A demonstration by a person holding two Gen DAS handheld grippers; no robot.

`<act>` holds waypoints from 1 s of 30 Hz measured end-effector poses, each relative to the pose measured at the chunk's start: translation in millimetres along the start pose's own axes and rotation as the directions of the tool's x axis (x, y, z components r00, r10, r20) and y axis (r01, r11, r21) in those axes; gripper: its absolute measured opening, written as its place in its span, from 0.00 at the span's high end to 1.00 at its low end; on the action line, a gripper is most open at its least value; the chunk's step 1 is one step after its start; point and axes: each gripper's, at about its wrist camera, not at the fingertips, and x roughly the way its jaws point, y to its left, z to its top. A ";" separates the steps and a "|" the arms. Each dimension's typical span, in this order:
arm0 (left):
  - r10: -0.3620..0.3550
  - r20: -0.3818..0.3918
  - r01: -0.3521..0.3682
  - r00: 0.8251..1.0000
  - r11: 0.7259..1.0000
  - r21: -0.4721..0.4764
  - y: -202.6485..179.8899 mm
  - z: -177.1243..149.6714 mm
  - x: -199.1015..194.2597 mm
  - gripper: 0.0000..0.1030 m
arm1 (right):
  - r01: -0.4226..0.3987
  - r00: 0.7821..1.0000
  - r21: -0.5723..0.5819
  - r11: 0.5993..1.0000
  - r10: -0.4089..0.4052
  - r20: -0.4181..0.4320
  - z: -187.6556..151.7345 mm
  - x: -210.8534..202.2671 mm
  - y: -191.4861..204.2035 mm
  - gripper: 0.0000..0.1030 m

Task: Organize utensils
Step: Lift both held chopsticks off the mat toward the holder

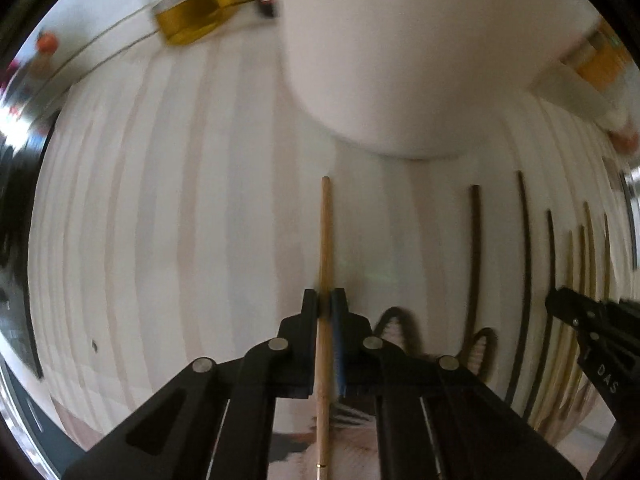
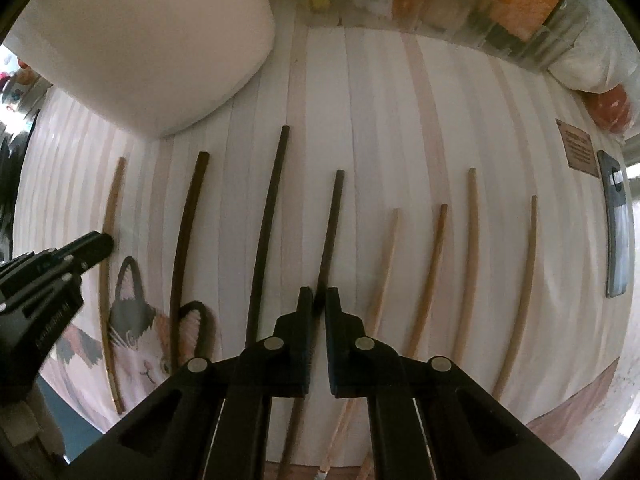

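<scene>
In the left wrist view my left gripper [image 1: 325,300] is shut on a light wooden chopstick [image 1: 326,232] that lies straight along the pale striped surface, pointing toward a white round container [image 1: 400,60]. My right gripper [image 2: 319,298] is shut on a dark chopstick [image 2: 332,224]. Two more dark chopsticks [image 2: 268,208] lie to its left, and several light ones [image 2: 434,264] lie in a row to its right. The left gripper [image 2: 98,242] shows at the left edge of the right wrist view, at the light chopstick [image 2: 110,216]. The right gripper [image 1: 558,300] shows at the right edge of the left wrist view.
Oil bottles [image 1: 188,16] stand at the back left. A clear organizer [image 2: 460,8] with packets runs along the back edge, with the white container [image 2: 140,40] beside it. A cat-print mat [image 2: 136,332] lies under the near chopstick ends. A dark flat object [image 2: 618,232] lies far right.
</scene>
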 end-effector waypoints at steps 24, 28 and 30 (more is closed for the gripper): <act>0.008 -0.032 -0.010 0.999 0.999 -0.047 36.2 7.4 9.9 0.93 | 0.003 0.997 -0.048 0.999 -0.007 -0.081 31.3 16.6 6.8 0.94; 0.008 -0.030 -0.009 1.000 0.999 -0.047 28.7 13.9 8.5 0.93 | 0.011 0.996 -0.043 0.999 -0.014 -0.083 37.2 16.4 8.0 0.94; 0.010 -0.028 -0.011 1.000 0.999 -0.044 30.7 16.1 8.0 0.93 | 0.017 0.997 -0.048 0.999 -0.020 -0.079 37.0 16.5 9.2 0.94</act>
